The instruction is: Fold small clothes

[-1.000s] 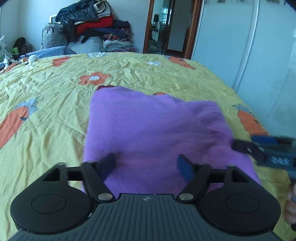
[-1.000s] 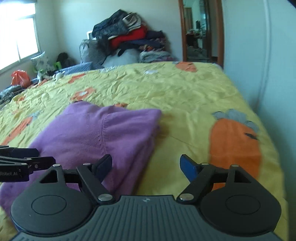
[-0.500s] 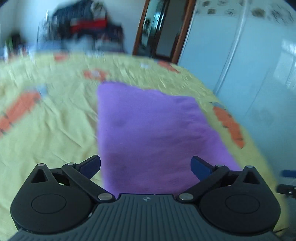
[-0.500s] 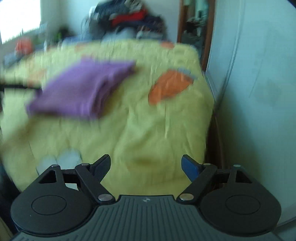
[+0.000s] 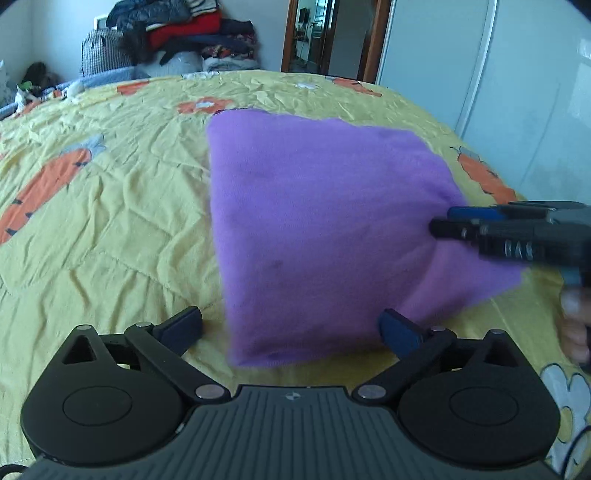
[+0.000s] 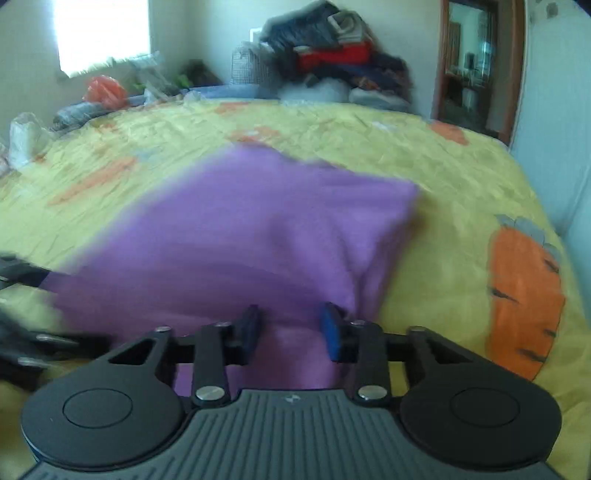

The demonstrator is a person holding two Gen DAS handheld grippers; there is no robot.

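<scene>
Two grippers work at one purple garment [image 5: 325,229] that already lies folded on the bed.

Nearest, the left gripper [image 5: 290,326] stands spread wide, with the garment's near corner between its fingers but not pressed. The right gripper [image 6: 290,328] is closing, with purple cloth at the garment's right edge between its fingers. The garment looks folded into a thick packet; probably one more fold or a tidying remains. Beyond lies the wrinkled yellow carrot bedspread [image 5: 110,206], then a clothes pile [image 5: 177,33] by the wall and a doorway [image 5: 314,37].
</scene>
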